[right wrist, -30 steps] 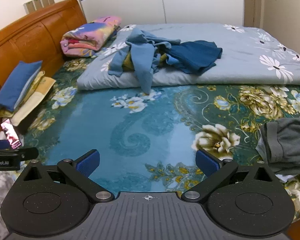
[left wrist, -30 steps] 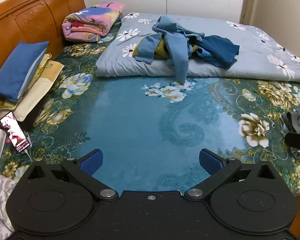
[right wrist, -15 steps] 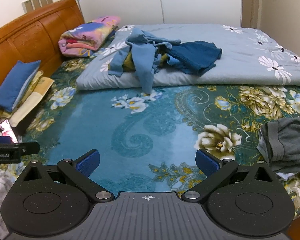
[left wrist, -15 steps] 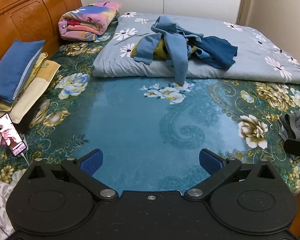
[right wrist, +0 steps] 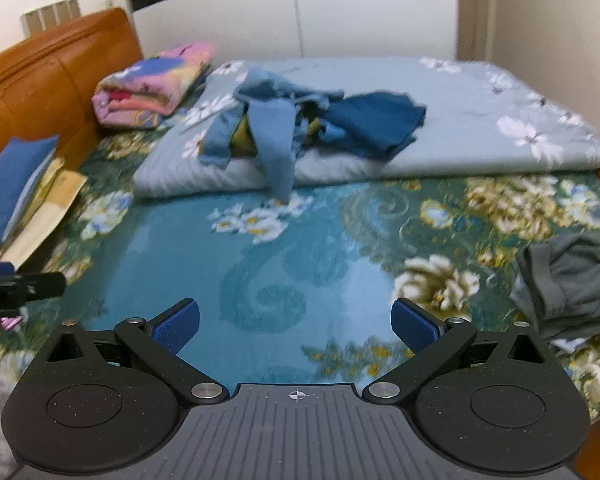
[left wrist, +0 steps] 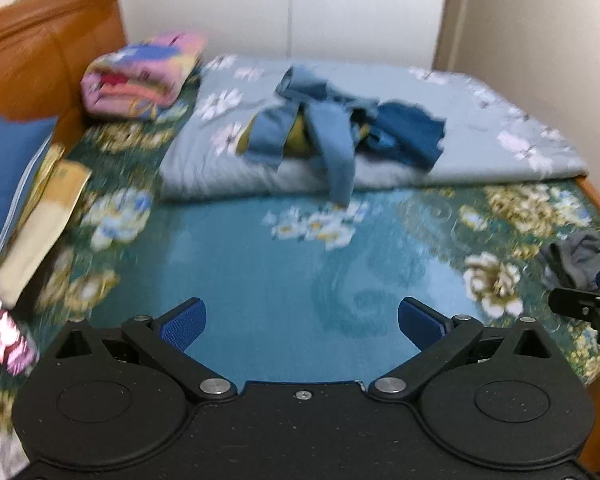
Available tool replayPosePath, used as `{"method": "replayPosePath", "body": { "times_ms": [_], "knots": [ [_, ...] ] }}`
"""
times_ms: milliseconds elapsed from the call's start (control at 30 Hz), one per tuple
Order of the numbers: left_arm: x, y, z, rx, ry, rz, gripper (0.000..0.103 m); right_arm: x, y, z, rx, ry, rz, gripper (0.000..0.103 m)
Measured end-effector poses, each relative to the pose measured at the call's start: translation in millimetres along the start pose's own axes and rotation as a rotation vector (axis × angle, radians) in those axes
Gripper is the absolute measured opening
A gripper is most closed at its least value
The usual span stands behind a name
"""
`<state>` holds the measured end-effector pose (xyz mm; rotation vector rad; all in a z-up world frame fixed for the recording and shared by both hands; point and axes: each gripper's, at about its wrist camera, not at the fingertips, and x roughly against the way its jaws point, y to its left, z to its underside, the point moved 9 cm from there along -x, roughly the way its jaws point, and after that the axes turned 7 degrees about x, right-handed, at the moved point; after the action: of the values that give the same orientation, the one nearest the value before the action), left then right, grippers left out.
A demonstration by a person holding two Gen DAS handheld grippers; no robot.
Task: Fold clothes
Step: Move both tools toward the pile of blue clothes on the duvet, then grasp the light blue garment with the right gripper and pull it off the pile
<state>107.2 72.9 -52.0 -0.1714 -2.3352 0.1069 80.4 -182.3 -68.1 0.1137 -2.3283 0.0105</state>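
Rumpled blue clothes [right wrist: 312,128] — soft quilt [right wrist: 480,120]

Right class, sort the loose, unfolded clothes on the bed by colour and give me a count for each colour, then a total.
Light blue garment: 1
Dark blue garment: 1
Yellow-green garment, mostly hidden under the blue ones: 1
Grey garment: 1
Total: 4, as far as the tangled pile lets me tell.
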Motion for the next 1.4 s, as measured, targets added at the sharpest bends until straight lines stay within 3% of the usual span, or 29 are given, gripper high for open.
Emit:
{"method": "replayPosePath", "body": {
  "times_ms": [133, 233, 300, 400, 467, 600, 867, 1000, 1133, 1333, 1400],
  "knots": [
    [-3.9, 17.0, -22.1, 0.068, -0.073, 0.143, 0.101, 6.4, 5.9, -21.4, -0.002, -0.078, 0.068, 0.103],
    [-18.7, 27.5, -39.0, 0.109, -0.089, 0.146, 0.101, 2.5, 0.9, -34.4, 0.029, -0.091, 0.110, 0.102],
    [-29.2, 33.9, -51.6, 0.121, -0.097, 0.134, 0.101, -10.9, -5.8, -43.5, 0.039, -0.046, 0.130, 0.093],
    [-48.1, 42.7, -74.6, 0.181, -0.104, 0.132, 0.101, -32.6, -18.1, -72.2, 0.022, -0.052, 0.141, 0.089],
    [-61.8, 44.0, -86.6, 0.207, -0.102, 0.103, 0.101, -54.9, -27.8, -96.9, 0.019, -0.070, 0.141, 0.087],
    [-88.9, 46.6, -110.2, 0.258, -0.098, 0.043, 0.101, -119.2, -42.6, -148.5, 0.027, -0.076, 0.061, 0.067],
    [-142.2, 51.5, -156.5, 0.360, -0.088, -0.079, 0.101, -261.9, -41.1, -253.1, 0.086, -0.109, -0.122, 0.065],
    [-160.6, 54.4, -155.1, 0.464, -0.049, -0.095, 0.101, -340.2, -19.3, -302.9, 0.132, -0.110, -0.187, 0.065],
    [-168.2, 62.7, -144.5, 0.464, -0.005, -0.161, 0.101, -410.2, -2.2, -338.0, 0.130, -0.095, -0.192, 0.065],
    [-167.7, 80.2, -125.5, 0.499, 0.054, -0.243, 0.101, -486.5, 18.1, -357.9, 0.177, -0.065, -0.203, 0.065],
    [-166.7, 84.2, -121.6, 0.510, 0.068, -0.260, 0.101, -499.9, 23.2, -360.5, 0.182, -0.061, -0.204, 0.060]
  ]
}}
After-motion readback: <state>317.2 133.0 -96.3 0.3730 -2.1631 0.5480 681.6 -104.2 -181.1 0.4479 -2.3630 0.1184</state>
